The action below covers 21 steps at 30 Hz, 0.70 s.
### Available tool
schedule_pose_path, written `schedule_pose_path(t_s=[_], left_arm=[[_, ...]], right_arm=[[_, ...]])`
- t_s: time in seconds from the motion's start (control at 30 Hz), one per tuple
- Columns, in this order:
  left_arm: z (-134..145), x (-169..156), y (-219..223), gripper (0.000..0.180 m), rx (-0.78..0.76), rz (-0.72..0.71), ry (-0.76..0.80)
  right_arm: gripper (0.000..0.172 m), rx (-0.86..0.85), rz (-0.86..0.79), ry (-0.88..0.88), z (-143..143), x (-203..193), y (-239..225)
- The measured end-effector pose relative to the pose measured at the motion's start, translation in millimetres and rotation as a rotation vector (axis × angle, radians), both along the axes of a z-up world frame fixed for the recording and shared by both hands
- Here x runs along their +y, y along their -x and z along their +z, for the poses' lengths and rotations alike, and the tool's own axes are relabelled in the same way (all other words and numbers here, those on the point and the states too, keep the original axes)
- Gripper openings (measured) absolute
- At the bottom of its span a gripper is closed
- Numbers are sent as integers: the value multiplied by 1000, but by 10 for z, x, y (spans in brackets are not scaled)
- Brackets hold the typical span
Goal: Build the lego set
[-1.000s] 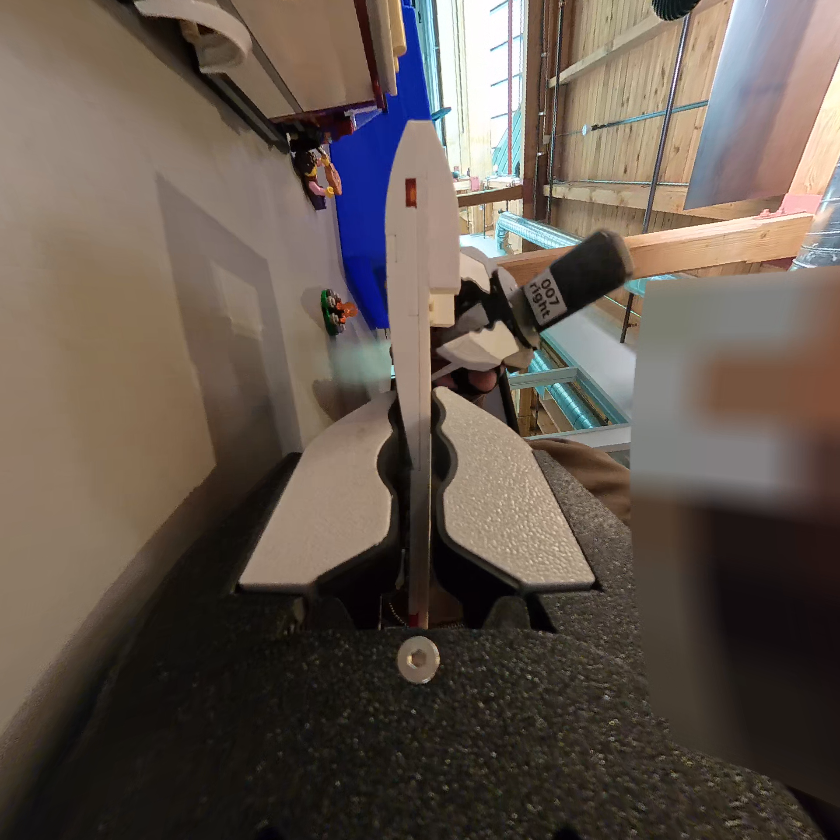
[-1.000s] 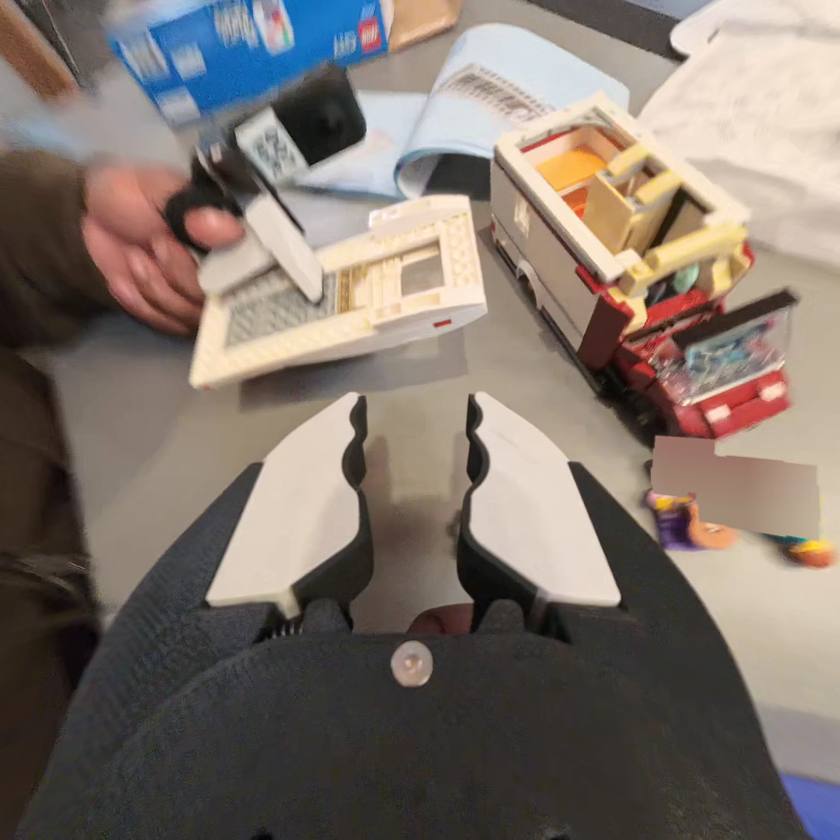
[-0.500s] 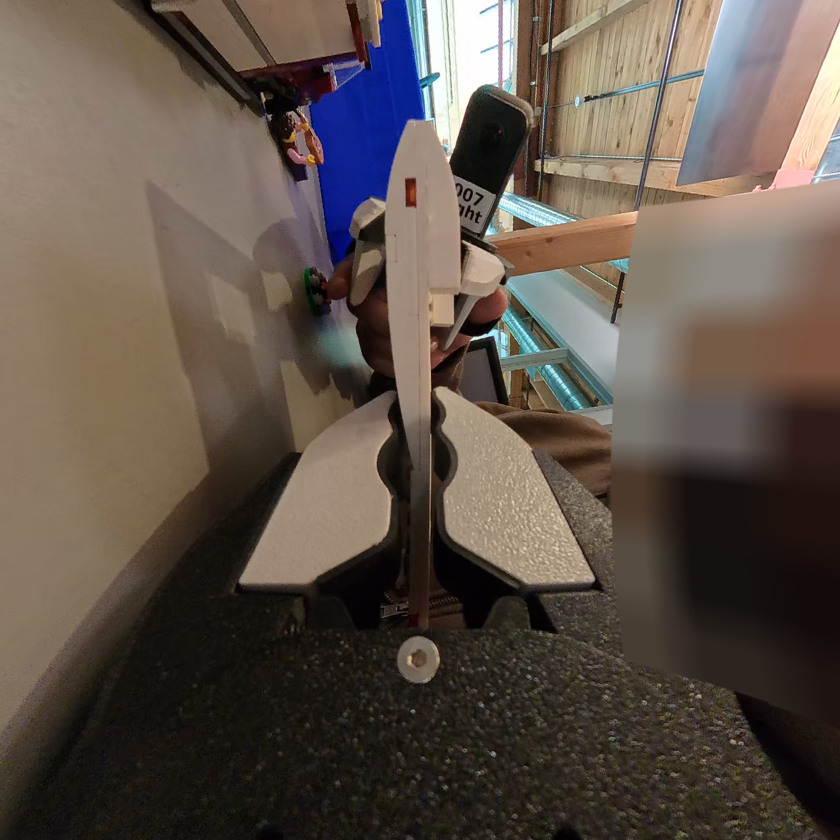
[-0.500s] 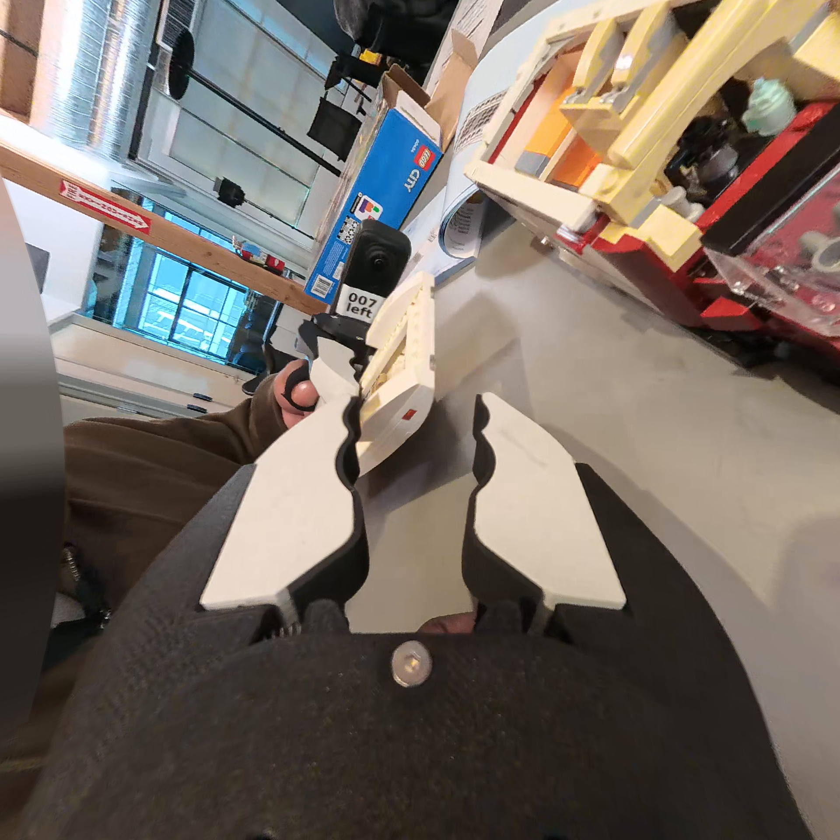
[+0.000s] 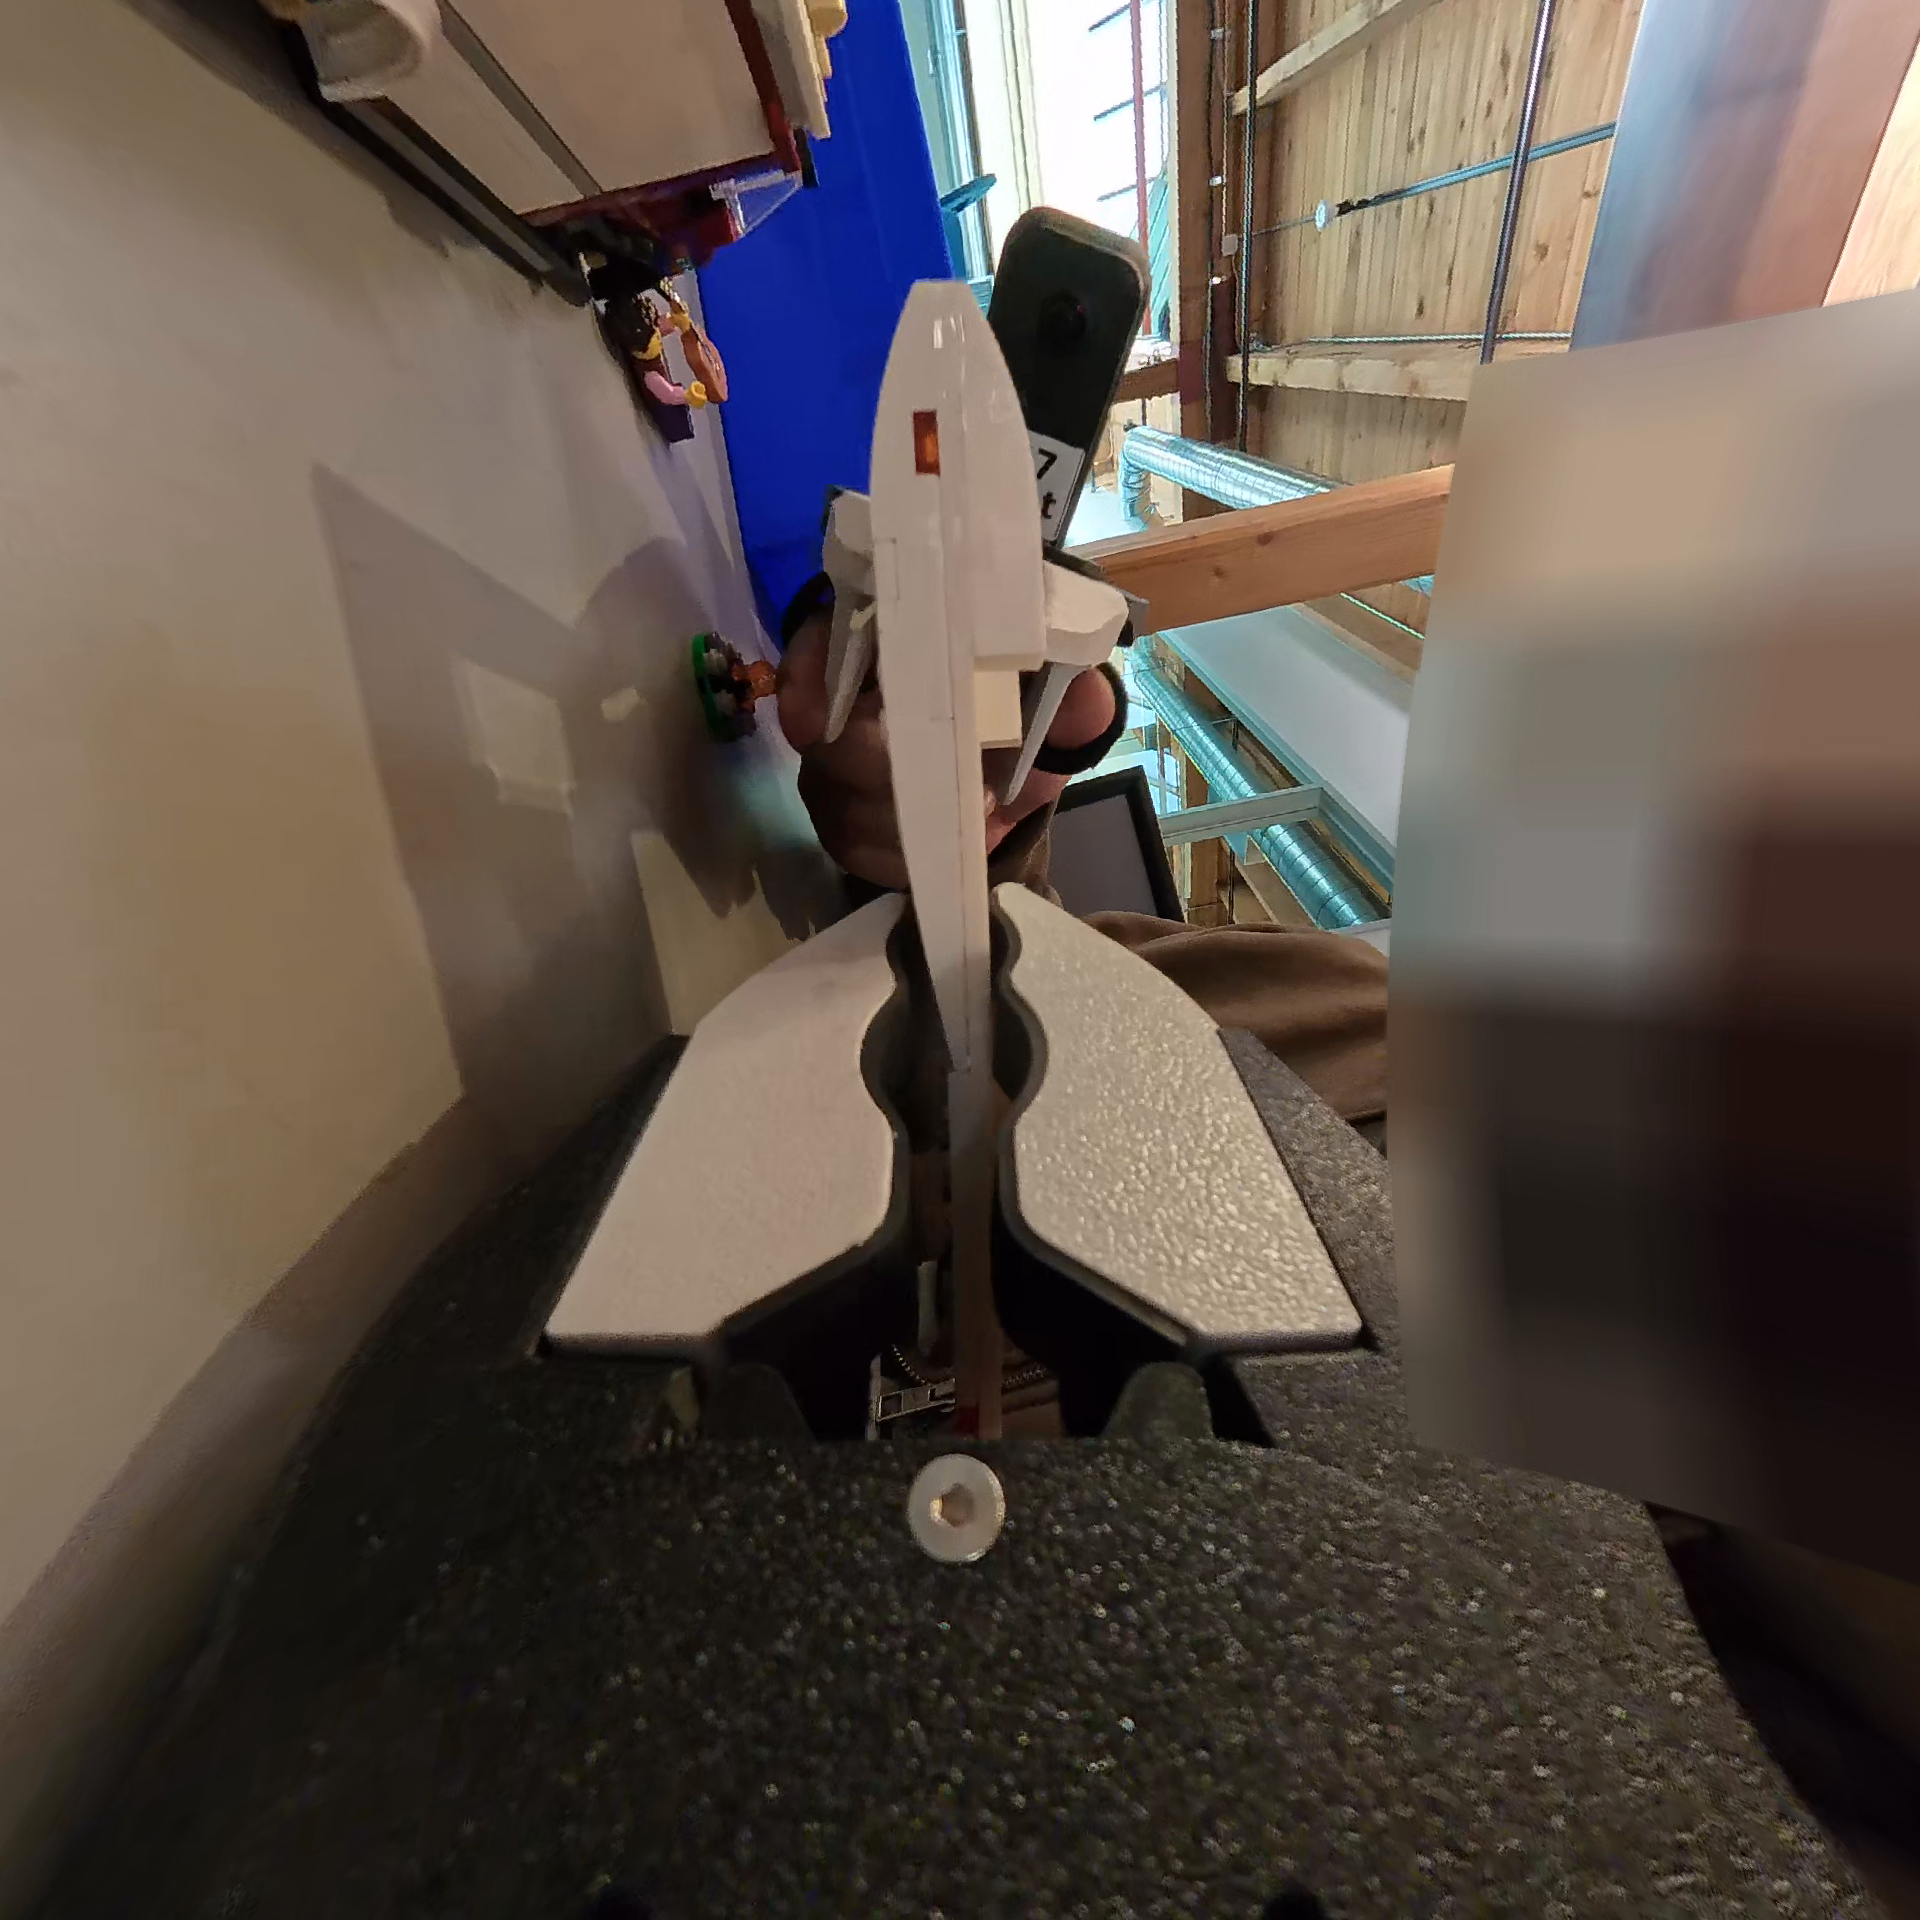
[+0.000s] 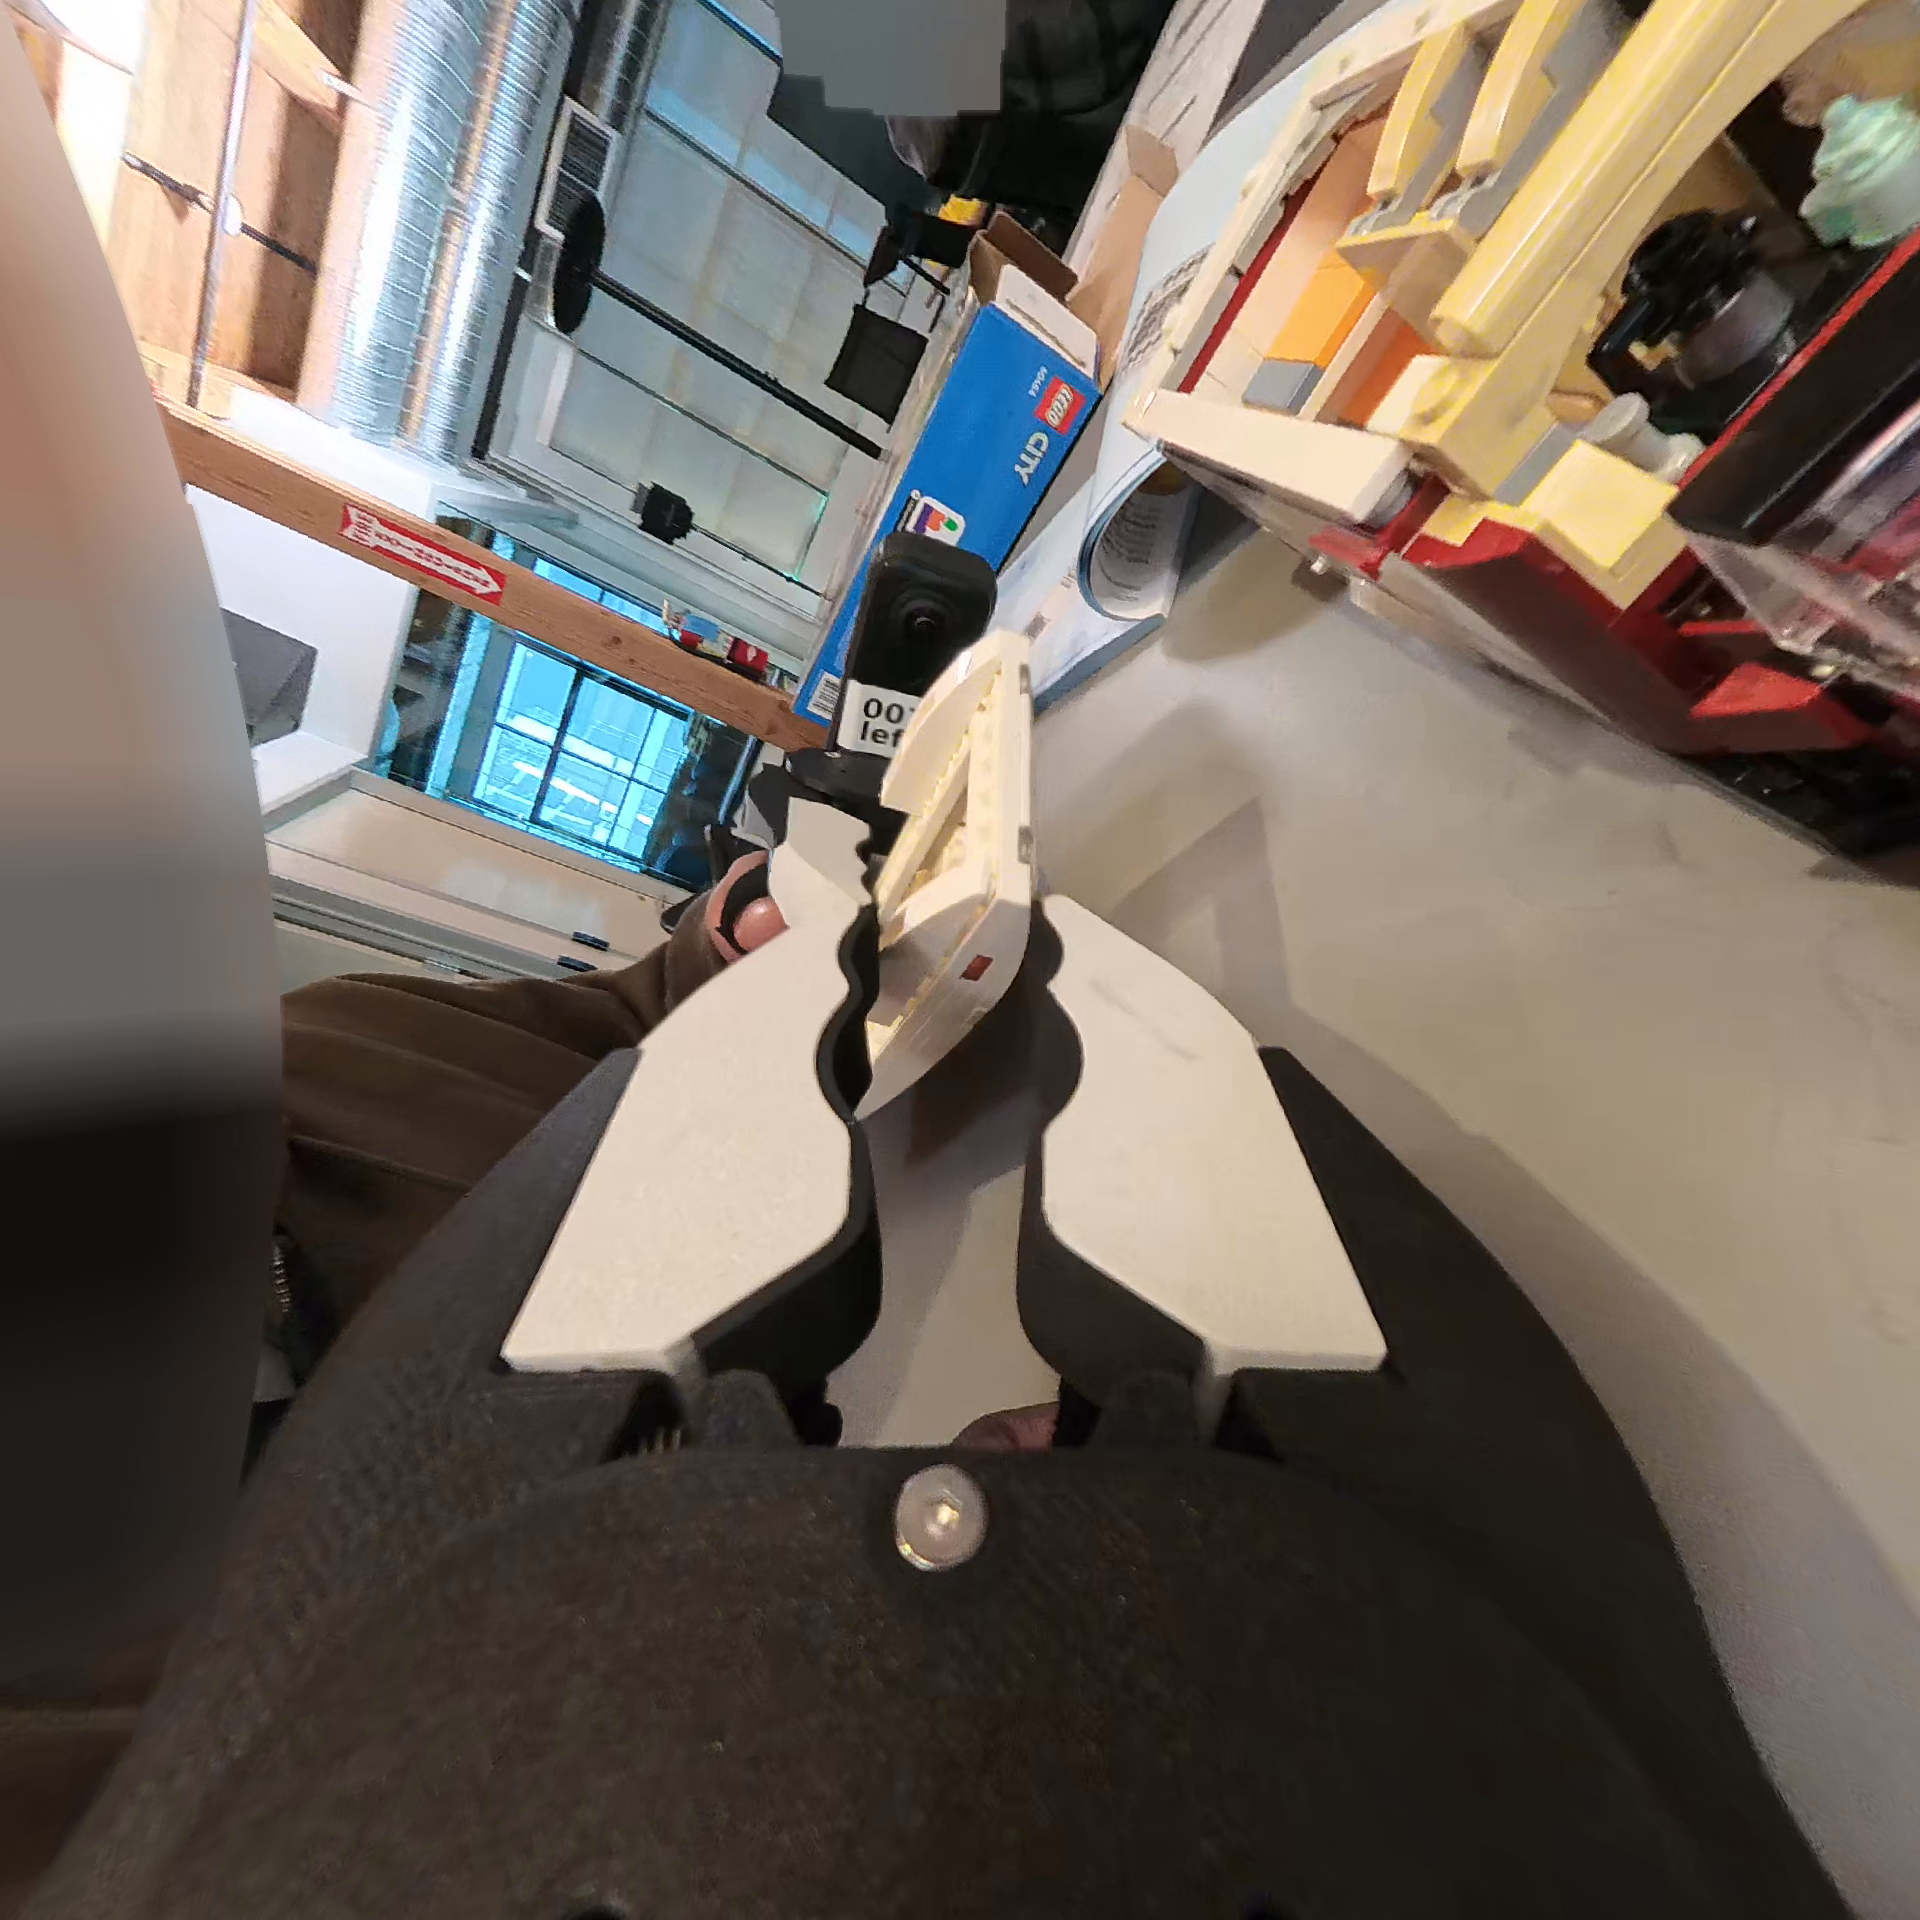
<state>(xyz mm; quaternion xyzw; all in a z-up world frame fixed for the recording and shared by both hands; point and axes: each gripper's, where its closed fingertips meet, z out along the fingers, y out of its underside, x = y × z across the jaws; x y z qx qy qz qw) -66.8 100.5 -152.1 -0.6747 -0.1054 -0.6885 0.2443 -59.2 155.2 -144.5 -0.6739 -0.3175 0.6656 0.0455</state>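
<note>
I have the left gripper (image 5: 951, 935) clamped on a white brick-built roof panel (image 5: 940, 644), seen edge-on; both pads press its thin edge and the panel stands out past the fingertips, clear of the grey table (image 5: 208, 831). A small red tile shows near the panel's far tip.

From the right wrist view, the right gripper (image 6: 951, 966) has its 2 fingers around the panel's (image 6: 961, 894) rounded end. The right pad seems to touch the panel's outer face and the left pad its studded underside, but I cannot tell from here whether they press firmly. In the left wrist view the right gripper's fingers (image 5: 847, 665) straddle the panel on both sides, with a hand (image 5: 873, 769) behind them.

Around them: a red and cream camper van model (image 6: 1558, 364) with its top open stands on the table to the right, a blue box (image 6: 987, 488) and an open booklet (image 6: 1132, 520) lie beyond it. In the left wrist view a minifigure (image 5: 670, 358) and a small green-based piece (image 5: 722, 681) sit on the table near a blue sheet (image 5: 821, 364).
</note>
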Motion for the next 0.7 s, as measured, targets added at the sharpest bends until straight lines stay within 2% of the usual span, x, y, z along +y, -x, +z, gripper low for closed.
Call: schedule_pose_path(t_s=[0.7], left_arm=[[42,1,4,12,-2,-4,-37]], right_arm=[[25,83,-45,-71,102,1,16]])
